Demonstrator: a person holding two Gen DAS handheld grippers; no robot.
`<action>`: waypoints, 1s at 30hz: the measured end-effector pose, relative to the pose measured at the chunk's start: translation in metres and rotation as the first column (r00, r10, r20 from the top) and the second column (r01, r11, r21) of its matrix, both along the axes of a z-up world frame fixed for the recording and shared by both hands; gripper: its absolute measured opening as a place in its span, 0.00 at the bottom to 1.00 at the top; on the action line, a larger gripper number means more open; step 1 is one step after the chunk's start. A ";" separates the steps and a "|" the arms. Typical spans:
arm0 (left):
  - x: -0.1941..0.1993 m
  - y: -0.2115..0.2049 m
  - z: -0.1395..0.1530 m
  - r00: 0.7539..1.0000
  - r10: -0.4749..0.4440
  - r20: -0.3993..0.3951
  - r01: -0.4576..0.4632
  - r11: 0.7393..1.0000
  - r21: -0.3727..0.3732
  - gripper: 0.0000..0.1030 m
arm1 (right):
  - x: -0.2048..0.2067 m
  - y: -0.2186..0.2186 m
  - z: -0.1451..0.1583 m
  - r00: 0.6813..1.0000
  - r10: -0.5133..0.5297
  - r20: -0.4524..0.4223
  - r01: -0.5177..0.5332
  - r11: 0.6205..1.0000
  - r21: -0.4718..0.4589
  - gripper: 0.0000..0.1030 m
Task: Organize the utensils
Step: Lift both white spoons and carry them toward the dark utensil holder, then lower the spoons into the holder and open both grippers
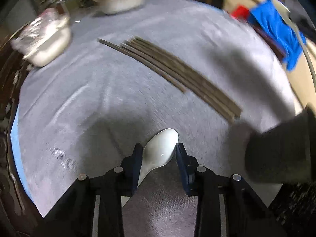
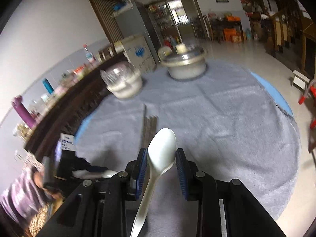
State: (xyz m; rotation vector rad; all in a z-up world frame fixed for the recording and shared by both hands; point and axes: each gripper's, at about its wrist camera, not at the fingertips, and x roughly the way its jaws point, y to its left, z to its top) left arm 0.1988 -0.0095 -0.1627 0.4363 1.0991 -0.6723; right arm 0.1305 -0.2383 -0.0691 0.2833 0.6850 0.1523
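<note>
A round table with a gray cloth (image 1: pixel 98 98) holds brown chopsticks (image 1: pixel 173 73) and two blurry pots (image 2: pixel 185 65). The left gripper (image 1: pixel 159 154) grips a white spoon (image 1: pixel 160 150). The right gripper (image 2: pixel 161 158) grips another spoon (image 2: pixel 162 150).
</note>
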 end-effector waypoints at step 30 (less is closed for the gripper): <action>-0.087 0.030 0.066 0.918 0.327 -0.226 -0.321 0.274 -0.907 0.35 | -0.082 0.067 -0.020 0.915 -0.088 0.393 0.152 0.979 -0.134 0.31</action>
